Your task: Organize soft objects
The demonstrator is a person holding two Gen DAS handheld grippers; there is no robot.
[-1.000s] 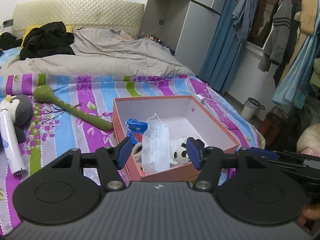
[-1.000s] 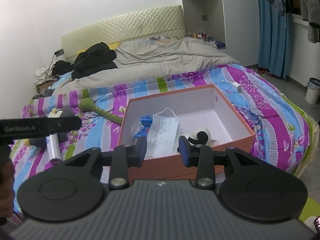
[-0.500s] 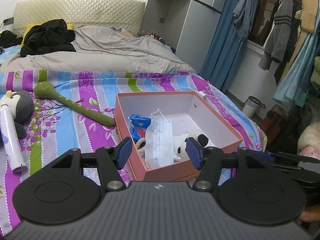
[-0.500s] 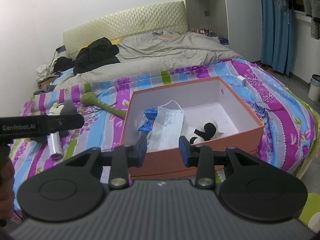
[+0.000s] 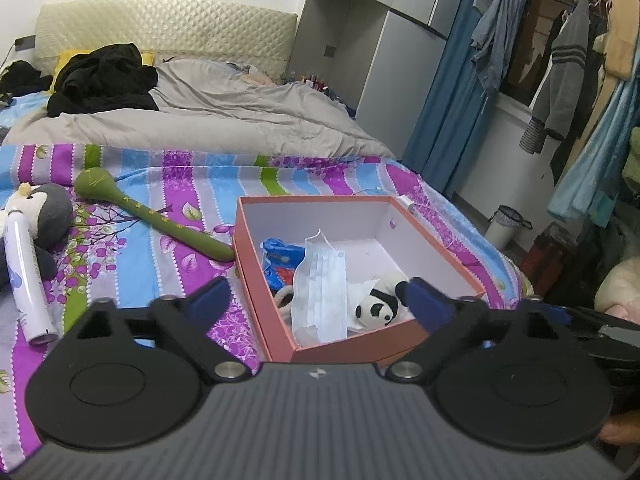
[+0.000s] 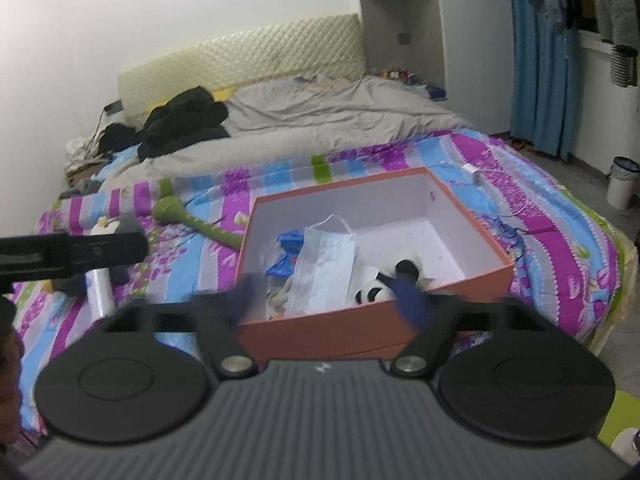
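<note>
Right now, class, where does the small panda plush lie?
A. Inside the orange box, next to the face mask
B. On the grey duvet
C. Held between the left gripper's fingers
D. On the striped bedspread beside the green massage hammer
A: the panda plush sits inside the orange box, right beside the face mask, with neither gripper touching it.

white wall [image 6: 160, 20] | quilted headboard [image 5: 160, 40] — grey duvet [image 5: 240, 120] | blue curtain [image 5: 448, 100] | grey wardrobe [image 5: 380, 60]

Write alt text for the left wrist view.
An open left gripper hovers before an orange box on a striped bedspread, holding a face mask, a panda plush and a blue packet. A green massage stick, penguin plush and white spray can lie left.
</note>
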